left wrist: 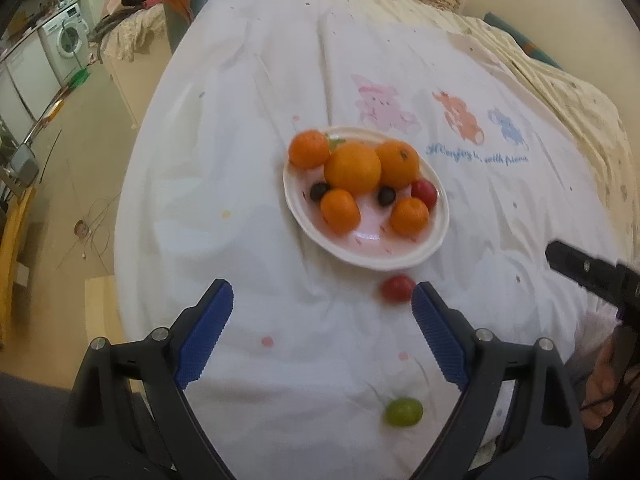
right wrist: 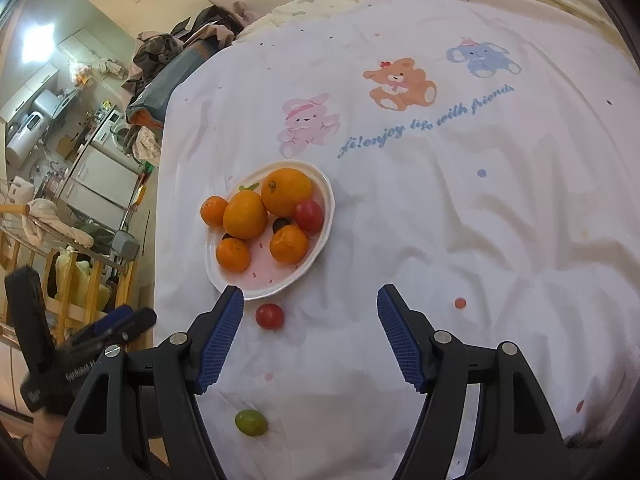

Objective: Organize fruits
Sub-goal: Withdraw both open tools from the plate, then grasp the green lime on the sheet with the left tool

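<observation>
Nearest the person, a small green fruit [left wrist: 403, 412] lies loose on the white sheet [left wrist: 248, 208], between and below the fingers of the left gripper [left wrist: 322, 300]. That gripper stands wide apart with nothing between its blue pads [left wrist: 204, 336]. The right gripper [right wrist: 310, 300] is likewise spread wide and empty, held above the sheet, with the green fruit low between its arms in its own view.

A little farther on, a red tomato [left wrist: 397, 289] sits on the sheet just beside the near rim of the plate [left wrist: 384, 260], apart from it. Both loose pieces look small, round and light, with smooth skin, so they would likely roll or slip out if pinched off-centre. They also seem soft enough to bruise or split under a hard squeeze. The best hold is probably across the widest middle, pads on opposite sides, closing gently. The sheet is soft and wrinkled, so the fingers may sink in or catch cloth.

On the plate are five oranges [left wrist: 352, 168], two dark berries [left wrist: 320, 191] and another tomato [left wrist: 425, 194], leaving bare room at the near side. Beyond is the printed cartoon bear [right wrist: 400, 82].
</observation>
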Demonstrator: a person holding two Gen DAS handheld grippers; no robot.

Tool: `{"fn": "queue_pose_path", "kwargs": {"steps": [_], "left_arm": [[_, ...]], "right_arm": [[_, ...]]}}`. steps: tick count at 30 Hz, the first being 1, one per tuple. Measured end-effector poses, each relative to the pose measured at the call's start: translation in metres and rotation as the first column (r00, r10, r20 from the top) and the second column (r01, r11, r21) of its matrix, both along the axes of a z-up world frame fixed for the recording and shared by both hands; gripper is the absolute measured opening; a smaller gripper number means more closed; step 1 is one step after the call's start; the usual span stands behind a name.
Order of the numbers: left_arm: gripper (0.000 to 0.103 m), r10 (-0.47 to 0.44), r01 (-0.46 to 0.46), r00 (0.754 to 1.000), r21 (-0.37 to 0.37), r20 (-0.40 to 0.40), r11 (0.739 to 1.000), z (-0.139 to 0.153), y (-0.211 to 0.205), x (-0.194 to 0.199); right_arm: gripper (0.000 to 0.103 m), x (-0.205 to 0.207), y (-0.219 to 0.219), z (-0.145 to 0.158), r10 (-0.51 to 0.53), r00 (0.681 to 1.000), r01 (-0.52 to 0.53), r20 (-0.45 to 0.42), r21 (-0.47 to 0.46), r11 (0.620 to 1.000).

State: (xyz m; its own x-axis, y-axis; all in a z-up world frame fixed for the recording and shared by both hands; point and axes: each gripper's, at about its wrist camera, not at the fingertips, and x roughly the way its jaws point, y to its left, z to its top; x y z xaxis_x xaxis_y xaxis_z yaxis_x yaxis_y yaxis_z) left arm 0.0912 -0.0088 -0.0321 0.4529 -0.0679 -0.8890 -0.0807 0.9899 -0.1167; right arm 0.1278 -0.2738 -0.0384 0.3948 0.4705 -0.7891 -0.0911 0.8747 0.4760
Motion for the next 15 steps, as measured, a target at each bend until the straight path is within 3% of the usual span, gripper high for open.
{"fn": "queue_pose_path", "kwargs": {"steps": [5, 11, 15], "left_arm": [[0.089, -0.029, 0.029, 0.999, 0.025, -0.032, 0.999, -0.011, -0.013, -0.012], [0.087, -0.105, 0.106, 0.989, 0.005, -0.101, 0.994, -0.030, -0.030, -0.027], [0.070, -0.191, 0.188, 0.969, -0.032, -0.160, 0.982, -0.045, -0.048, -0.039]], "right_arm": [[0.072, -0.003, 0.000, -0.003, -0.012, 1.000, 0.012, -0.010, -0.006, 1.000], [0.072, -0.003, -0.002, -0.008, -0.027, 0.999, 0.025, -0.028, -0.047, 0.999], [0.072, -0.001, -0.004, -0.010, -0.045, 0.998, 0.043, -0.041, -0.043, 0.998]]}}
